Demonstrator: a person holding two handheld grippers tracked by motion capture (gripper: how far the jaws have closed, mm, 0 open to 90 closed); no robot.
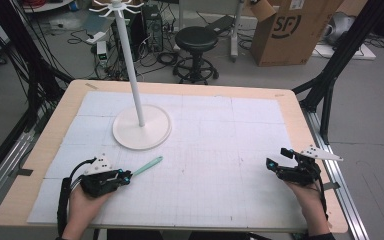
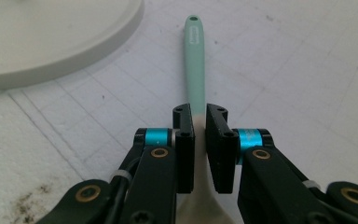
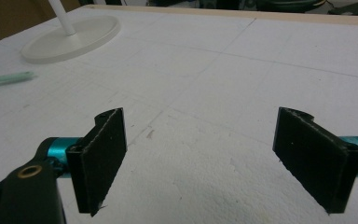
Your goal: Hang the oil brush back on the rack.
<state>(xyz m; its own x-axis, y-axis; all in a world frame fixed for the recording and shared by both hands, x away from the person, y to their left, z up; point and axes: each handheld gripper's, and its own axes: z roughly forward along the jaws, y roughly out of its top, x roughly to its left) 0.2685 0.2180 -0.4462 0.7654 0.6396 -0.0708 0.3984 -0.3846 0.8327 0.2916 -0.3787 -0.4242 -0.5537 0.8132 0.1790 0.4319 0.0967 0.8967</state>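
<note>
Left gripper view has the mint-green spatula (image 2: 194, 60) running straight away from the camera, its handle clamped between the left gripper's (image 2: 200, 135) jaws, which are drawn in narrow around it where green meets the pale blade end. The hanging hole at the far tip is plain to see, and the handle lies low over the white mat (image 2: 284, 79), just beside the round base (image 2: 51, 42) of the stand.

In the high view the spatula (image 1: 147, 165) points up and right from the left gripper (image 1: 125, 176), near the base (image 1: 142, 127) of the white hook stand (image 1: 130, 55).

My judgement: the job is to hang it on a hook. Keep the grip firm and centred so the handle does not swivel, lift clear before swinging toward the pole, and bring the hole up to a hook from below.

Off at the table's (image 1: 290, 100) right edge, the right gripper (image 1: 280, 162) holds nothing, jaws spread wide over bare mat.
</note>
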